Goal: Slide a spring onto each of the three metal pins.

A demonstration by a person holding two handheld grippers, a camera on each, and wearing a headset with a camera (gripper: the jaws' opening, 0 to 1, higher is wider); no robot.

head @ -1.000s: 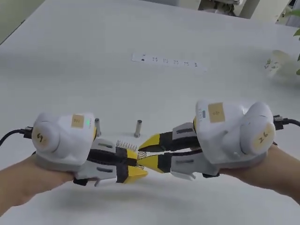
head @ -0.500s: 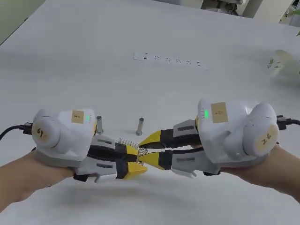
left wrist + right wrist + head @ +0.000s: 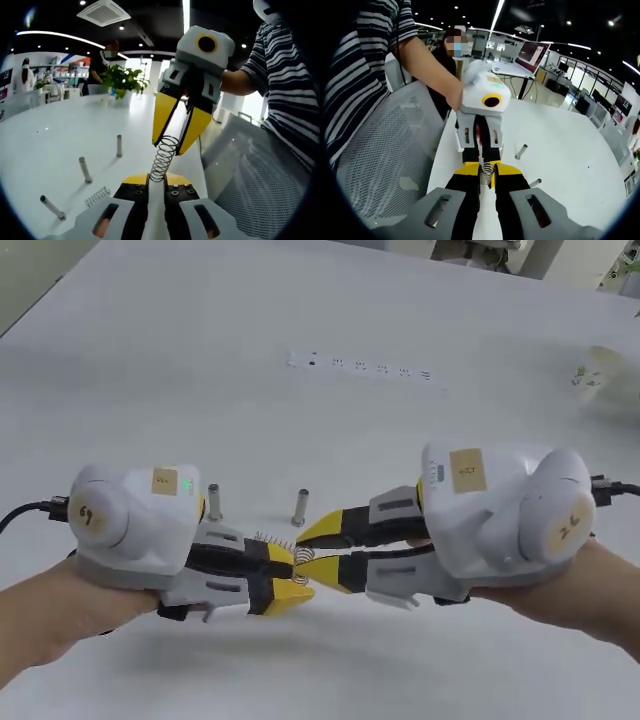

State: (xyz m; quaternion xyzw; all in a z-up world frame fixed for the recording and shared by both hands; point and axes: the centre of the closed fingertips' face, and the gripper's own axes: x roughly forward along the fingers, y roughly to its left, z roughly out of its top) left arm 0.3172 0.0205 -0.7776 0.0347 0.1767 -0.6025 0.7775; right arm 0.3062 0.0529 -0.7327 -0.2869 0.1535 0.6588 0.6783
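Handover near the tabletop's point(image 3: 330, 670) near edge: left hand-held gripper point(image 3: 288, 578) is clamped on one end of a spring point(image 3: 162, 159), holding it out so the right hand-held gripper point(image 3: 306, 558) can take the other end. Right jaws straddle that end, part-closed; can't tell if they're pinching. Probably a regrip to free the bore for threading. Beyond: second spring point(image 3: 97, 196) lies loose and three pins point(image 3: 119, 146) stand bare. Power strip point(image 3: 365, 367) sits toward the far edge.

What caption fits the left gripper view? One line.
Left gripper grips a spring, its far end between the right gripper's open fingers.
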